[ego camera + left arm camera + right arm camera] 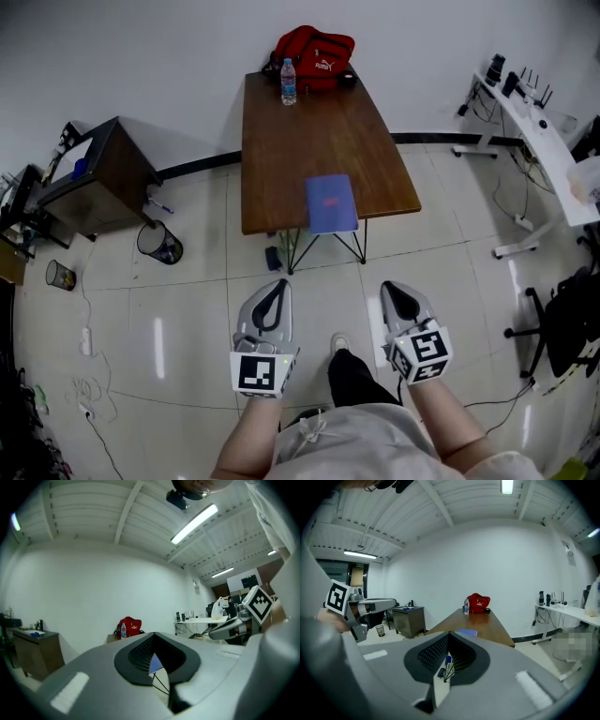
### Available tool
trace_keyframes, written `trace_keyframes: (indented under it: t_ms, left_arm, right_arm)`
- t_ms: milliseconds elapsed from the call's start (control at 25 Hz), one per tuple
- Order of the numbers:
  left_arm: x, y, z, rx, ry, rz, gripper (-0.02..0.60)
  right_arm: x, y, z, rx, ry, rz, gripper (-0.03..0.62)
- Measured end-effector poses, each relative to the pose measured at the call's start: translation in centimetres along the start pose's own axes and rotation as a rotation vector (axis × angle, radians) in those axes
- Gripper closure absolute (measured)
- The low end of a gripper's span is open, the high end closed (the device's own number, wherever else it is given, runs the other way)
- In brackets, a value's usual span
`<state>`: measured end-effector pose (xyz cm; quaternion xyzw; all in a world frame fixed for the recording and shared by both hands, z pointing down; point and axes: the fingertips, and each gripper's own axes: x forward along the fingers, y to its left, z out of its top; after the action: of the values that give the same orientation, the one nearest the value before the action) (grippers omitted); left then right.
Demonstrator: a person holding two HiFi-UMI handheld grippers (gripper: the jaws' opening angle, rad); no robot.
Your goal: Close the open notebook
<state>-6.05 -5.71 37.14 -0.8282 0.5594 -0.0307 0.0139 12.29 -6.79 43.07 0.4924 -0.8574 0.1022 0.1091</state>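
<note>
Head view shows the notebook (331, 203) lying flat on the wooden table (309, 131), with a blue face and a pinkish mark uppermost. It sits at the table's near edge, right of the middle, with its near end reaching the rim. At the far end of the table, against the wall, are a red bag (314, 49) and a water bottle (289, 82), well apart from the notebook.

Both grippers are held low in front of the person's body, over the tiled floor (187, 319), short of the table and not touching it. The left gripper (280, 282) points up toward the table's near left part, so the notebook lies ahead of it and a little to its right. The right gripper (390, 286) is level with the left one, and the notebook lies ahead of it and to its left. The notebook falls roughly between the two lines along which they point.

In the left gripper view the jaws meet at their tips and hold nothing. A sliver of the blue notebook and the thin table legs show through the gap behind the tips. The right gripper view shows the same for that gripper: its tips are together and empty, and the notebook is visible just above them on the table's near edge.

A dark cabinet (94, 178) and a mesh bin (159, 244) stand to the left of the table. A white desk (548, 150) stands to its right.
</note>
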Motion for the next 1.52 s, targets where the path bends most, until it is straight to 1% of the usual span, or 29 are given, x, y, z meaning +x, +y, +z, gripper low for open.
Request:
trace_keyframes:
  t_ms: [160,320,400,480,640,840,960,1120,1240,1440,1520]
  left_arm:
    - [-7.0,-0.7,2.3,0.040,-0.054,-0.003,0.575]
    - [-13.7,-2.4,2.7,0.086,-0.070,-0.021,0.575]
    - [-16.5,-3.1,3.0,0.081,-0.070,-0.034,0.575]
    - [-18.7,-3.7,3.1,0.060,-0.066,-0.044,0.575]
    - [-21.8,-5.1,2.9,0.037,-0.053,-0.069,0.575]
    - [-23.5,-7.1,4.0,0.054,-0.067,-0.106,0.575]
    - [-23.8,-8.1,4.3,0.057,-0.060,-0.108,0.575]
    - [-23.1,-9.5,5.0,0.059,-0.075,-0.101,0.575]
    - [-22.0,-10.6,5.2,0.029,-0.077,-0.096,0.575]
    - [-20.9,-12.6,5.9,-0.028,-0.087,-0.104,0.575]
    - [-20.5,-13.4,6.1,-0.036,-0.088,-0.114,0.575]
  right_arm:
    - [-4.5,4.3,-0.2,-0.019,-0.026,0.004,0.586]
    - [-9.4,8.7,-1.2,-0.041,-0.043,0.005,0.586]
    - [-11.4,10.5,-1.6,-0.043,-0.040,0.000,0.586]
    - [-13.0,12.0,-1.8,-0.045,-0.035,-0.001,0.586]
    - [-16.1,14.4,-2.5,-0.052,-0.022,0.015,0.586]
    - [-18.5,16.0,-2.5,-0.040,-0.026,0.027,0.586]
    - [-19.6,16.3,-1.3,-0.017,-0.069,0.054,0.586]
    - [-20.3,16.0,-0.1,-0.043,-0.100,0.092,0.586]
    - [-20.7,15.0,0.5,-0.029,-0.102,0.119,0.586]
    - [-21.5,13.8,1.0,-0.036,-0.101,0.155,0.588]
    - [-21.8,13.3,1.2,-0.047,-0.102,0.162,0.588]
